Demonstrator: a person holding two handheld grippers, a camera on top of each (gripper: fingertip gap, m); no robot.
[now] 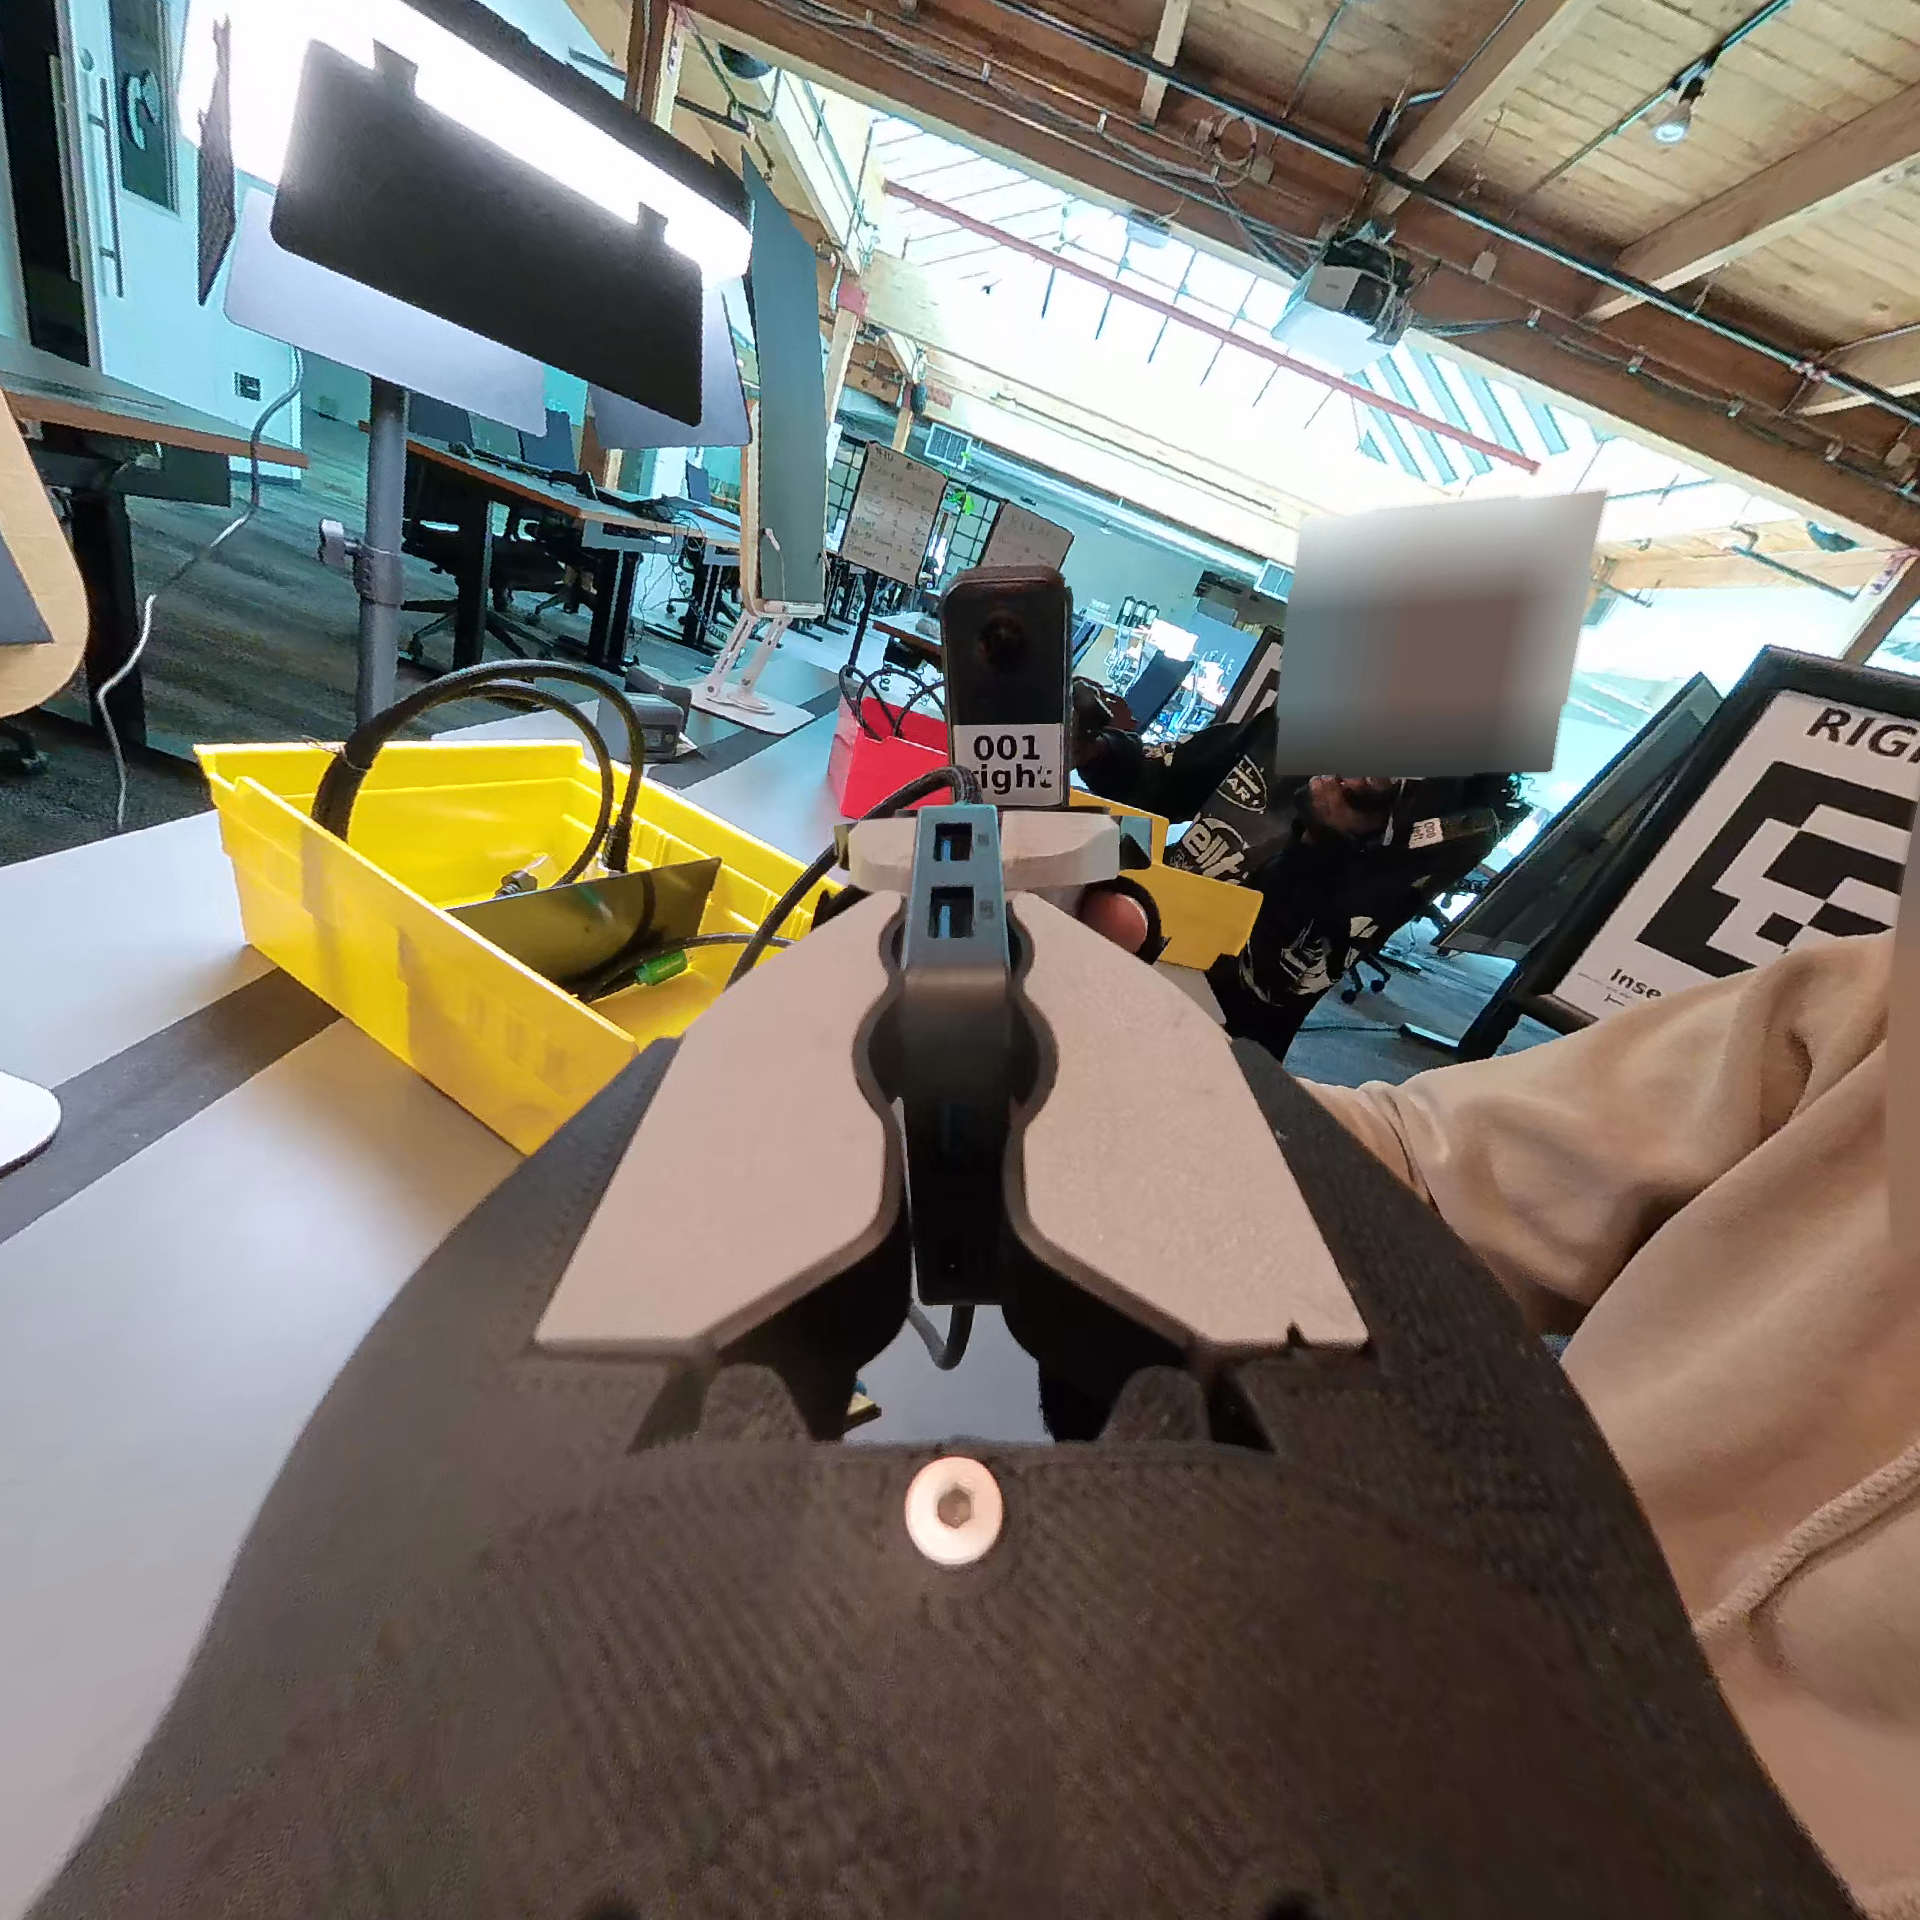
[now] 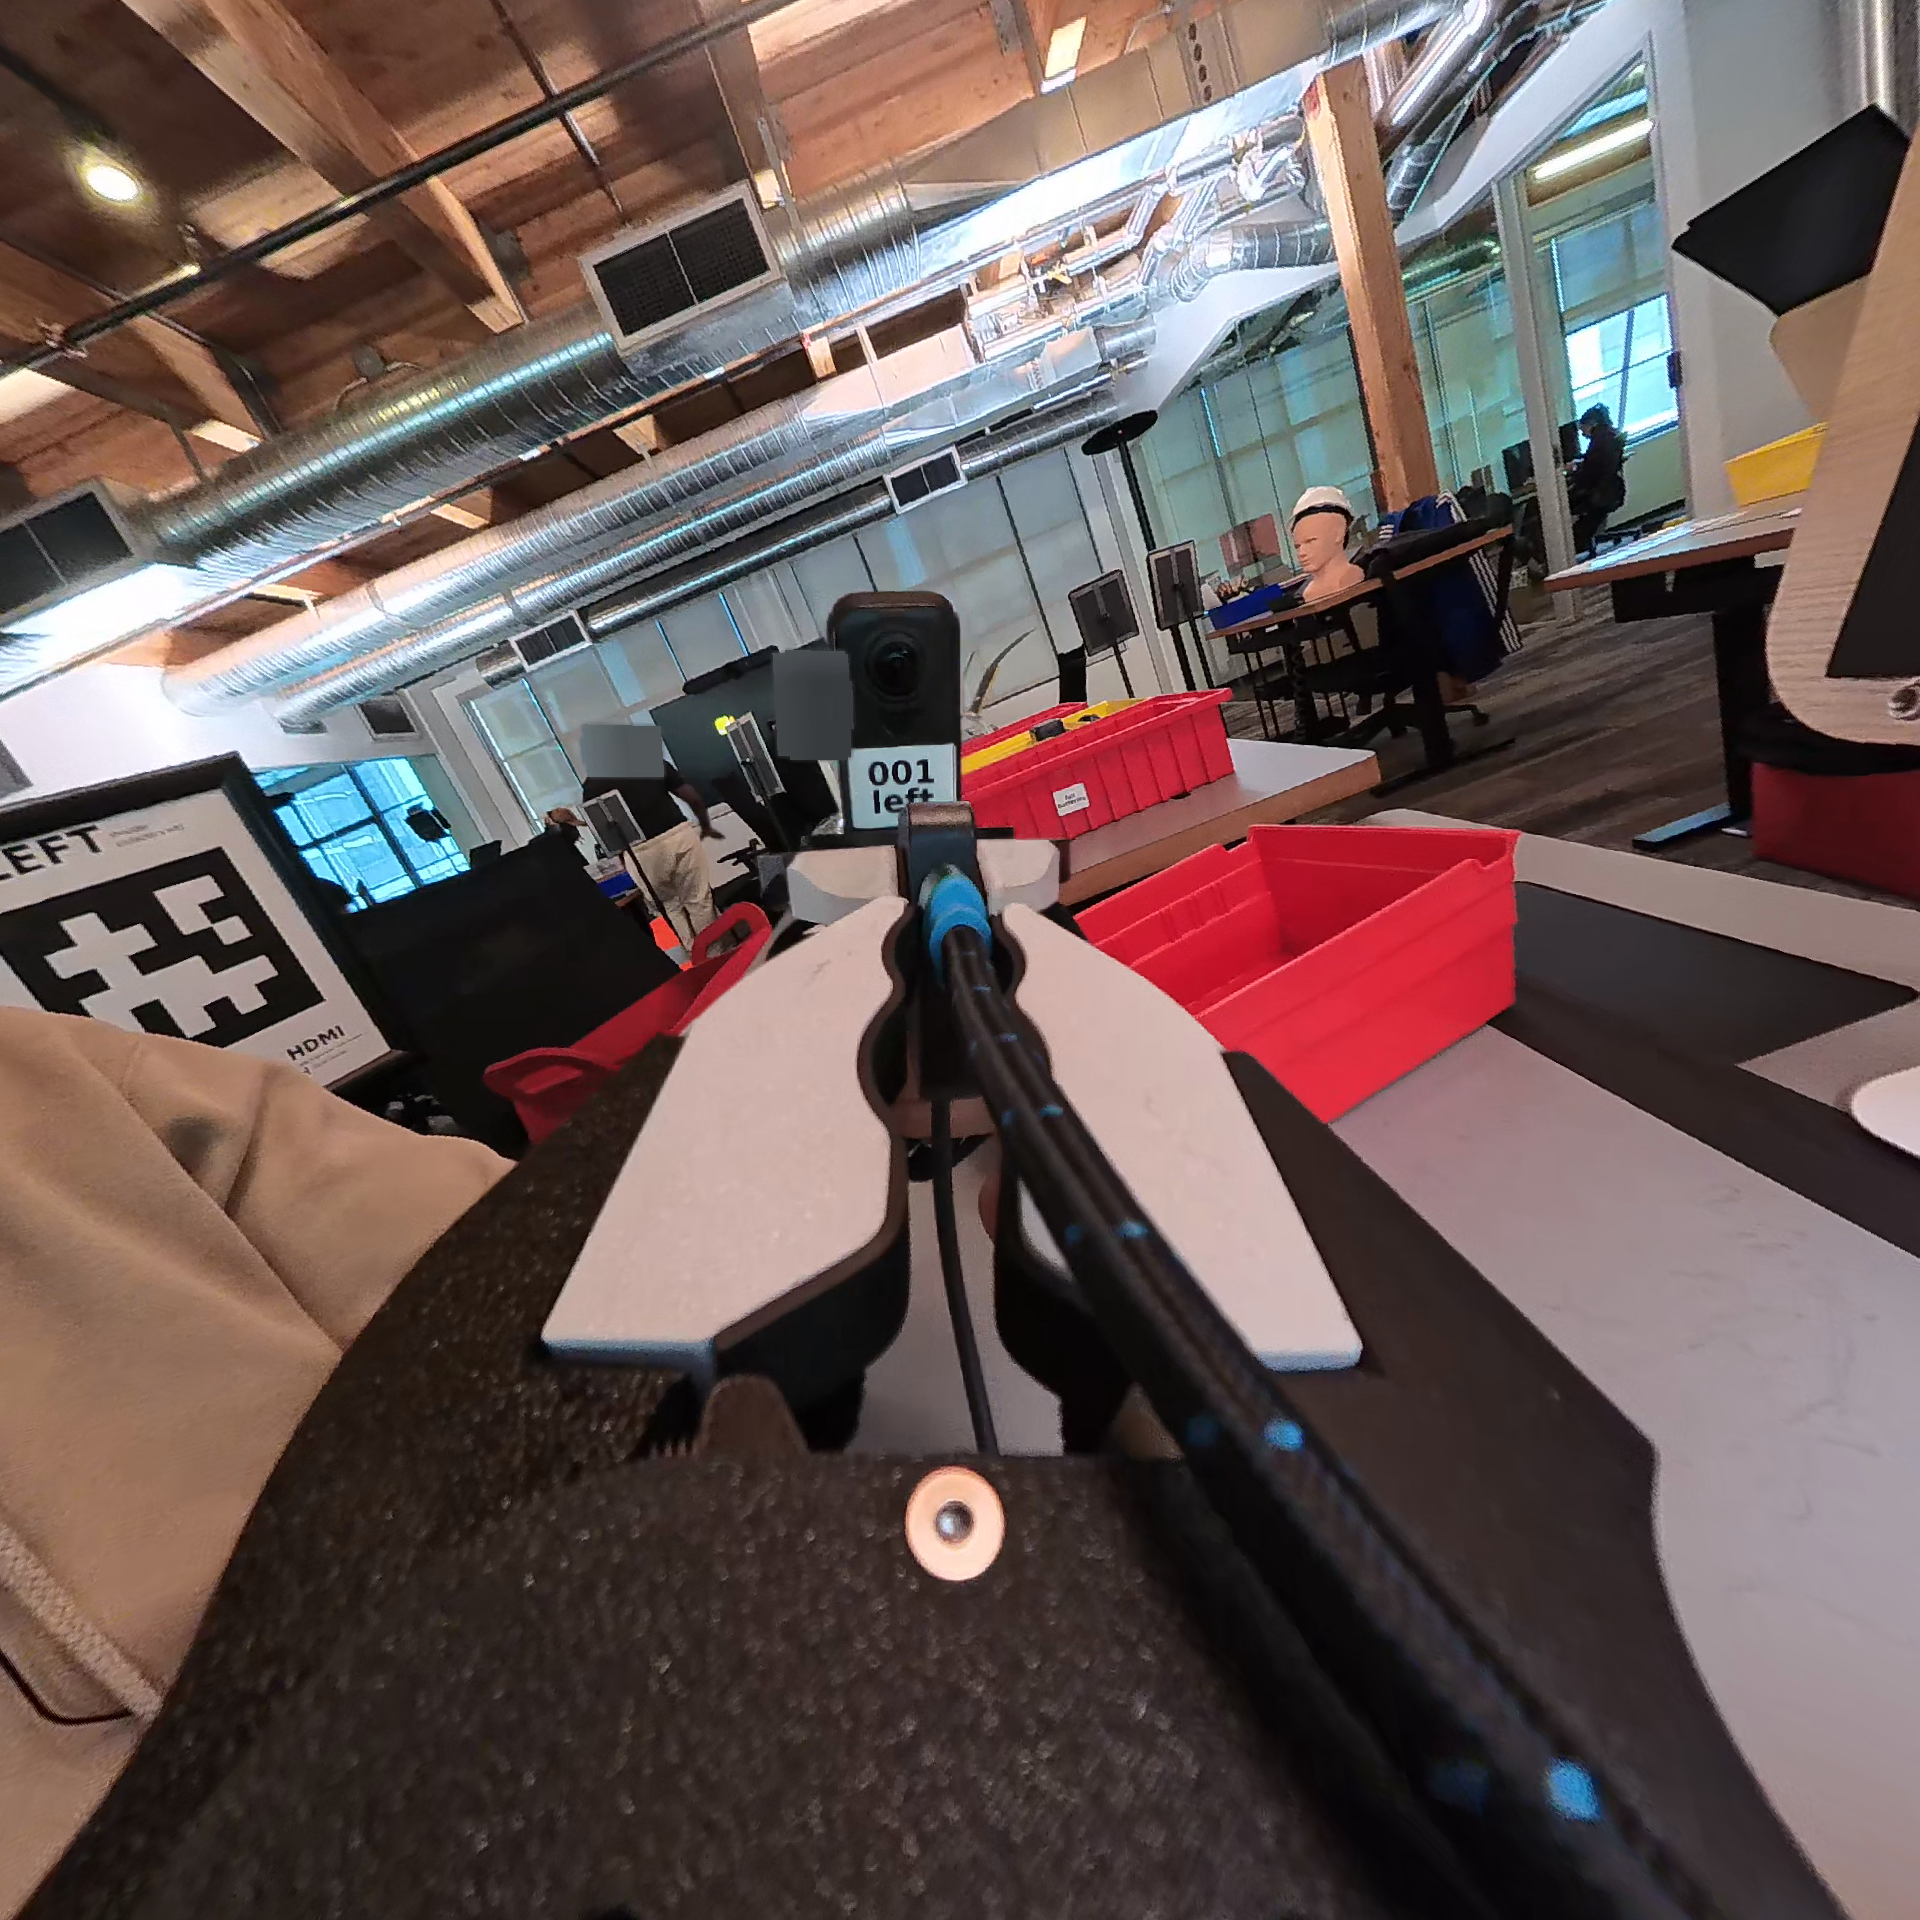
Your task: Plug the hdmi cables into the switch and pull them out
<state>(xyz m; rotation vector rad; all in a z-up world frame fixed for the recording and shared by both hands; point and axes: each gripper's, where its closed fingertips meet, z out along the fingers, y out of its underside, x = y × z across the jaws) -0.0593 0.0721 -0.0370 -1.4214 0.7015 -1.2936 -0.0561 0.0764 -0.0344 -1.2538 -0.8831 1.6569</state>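
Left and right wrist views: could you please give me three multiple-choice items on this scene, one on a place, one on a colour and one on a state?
1. In the left wrist view, where does the yellow bin sit relative to the left gripper?
A. To its left, on the table
B. To its right
C. Directly under it

2. What colour is the collar of the cable plug in the right gripper?
A. Red
B. Blue
C. Green

3. What state is the left gripper in?
A. Wide open and empty
B. Shut on a green cable
C. Shut on the switch

Answers:
1 A: the bin rests on the grey tabletop, left of the fingers.
2 B: a bright blue collar shows between the fingertips.
3 C: its grey fingers press both sides of the dark switch.
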